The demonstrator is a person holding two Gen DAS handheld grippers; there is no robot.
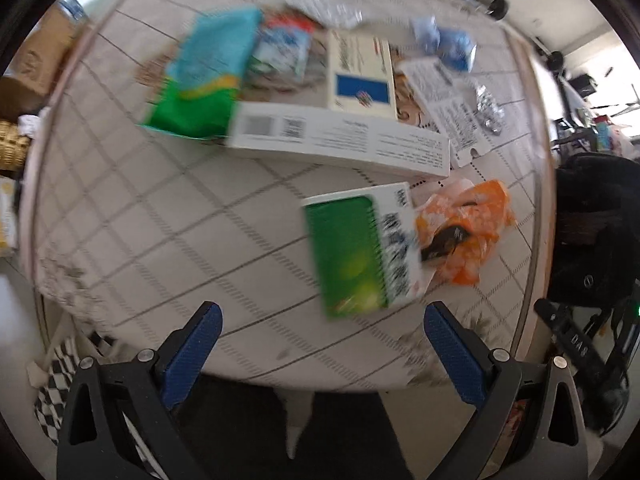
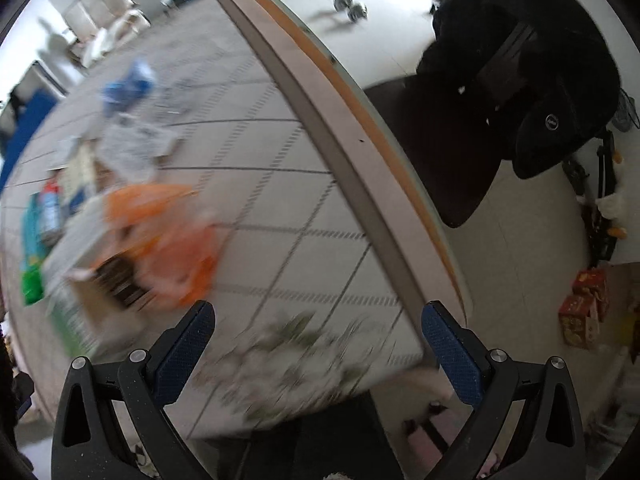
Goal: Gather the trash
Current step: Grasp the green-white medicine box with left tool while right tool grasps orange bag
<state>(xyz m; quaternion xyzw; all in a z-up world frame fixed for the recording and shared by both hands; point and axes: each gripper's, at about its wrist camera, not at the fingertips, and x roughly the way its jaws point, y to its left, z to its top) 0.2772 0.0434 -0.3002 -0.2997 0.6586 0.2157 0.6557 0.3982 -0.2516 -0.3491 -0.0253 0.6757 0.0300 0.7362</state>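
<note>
Trash lies spread over a table with a grid-patterned cloth (image 1: 160, 216). Nearest my left gripper (image 1: 322, 316) is a green and white box (image 1: 360, 252), just ahead of the open fingers. Beside it lies a crumpled orange wrapper (image 1: 468, 228). Further off are a long white carton (image 1: 340, 140), a green and teal bag (image 1: 204, 76), a white and blue box (image 1: 362, 74), paper leaflets (image 1: 452, 108), a foil blister pack (image 1: 488, 106) and a blue wrapper (image 1: 448, 42). My right gripper (image 2: 318, 320) is open over the table's near corner; the orange wrapper (image 2: 160, 232) lies blurred to its left.
The table's edge (image 2: 360, 160) runs diagonally through the right wrist view. Beyond it stands a dark chair with a black bag (image 2: 520, 80). Red boxes (image 2: 584, 304) sit on the floor at right. A wicker basket (image 1: 12, 144) and cardboard boxes (image 1: 36, 60) stand left of the table.
</note>
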